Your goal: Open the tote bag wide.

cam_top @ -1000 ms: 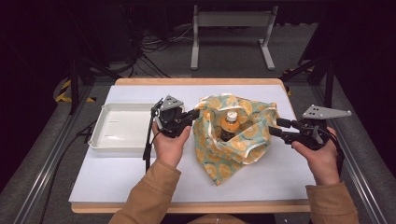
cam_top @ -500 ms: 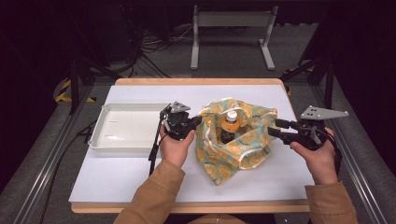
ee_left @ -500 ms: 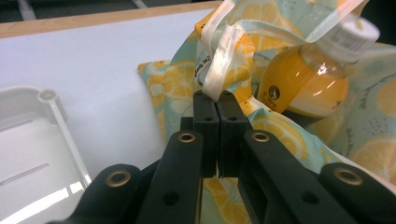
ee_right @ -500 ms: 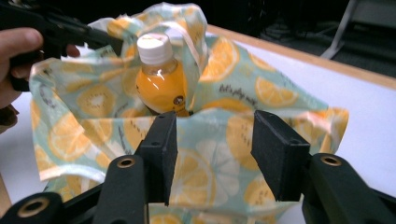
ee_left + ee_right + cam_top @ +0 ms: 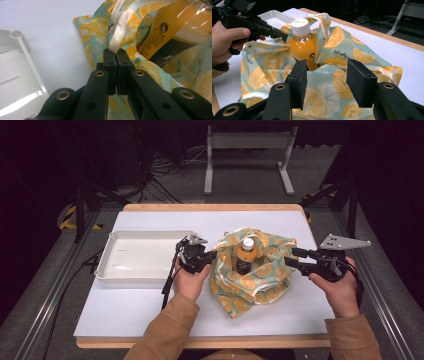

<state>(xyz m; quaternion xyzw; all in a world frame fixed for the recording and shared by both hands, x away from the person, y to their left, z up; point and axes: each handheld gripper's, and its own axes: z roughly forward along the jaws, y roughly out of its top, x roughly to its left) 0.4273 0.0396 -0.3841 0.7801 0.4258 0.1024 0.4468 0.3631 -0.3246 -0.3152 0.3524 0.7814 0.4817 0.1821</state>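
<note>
The left hand-held gripper (image 5: 209,256) pinches the bag (image 5: 260,275) rim left of the upright bottle (image 5: 245,254); the right hand-held gripper (image 5: 292,258), jaws wide, hovers right of it.

left hand-held gripper (image 5: 212,255): black body, compact; small grey 3-cornered plate on top; black cable trails off its rear.
left jaws: two matte black bars w/ square end blocks; brass-ringed rivets at the links, small screw holes along each bar.
right hand-held gripper (image 5: 294,257): black body, long slim jaws; bigger grey 3-cornered plate on top w/ small holes.
right jaws: black arms w/ brass-ringed rivets; thick rectangular black foam-like pads (image 5: 361,82), rough texture.
left sleeve (image 5: 162,332): tan/camel jacket, plain cuff.
right sleeve (image 5: 355,337): same tan fabric, cuff at wrist.
hands: bare, no gloves.
</note>
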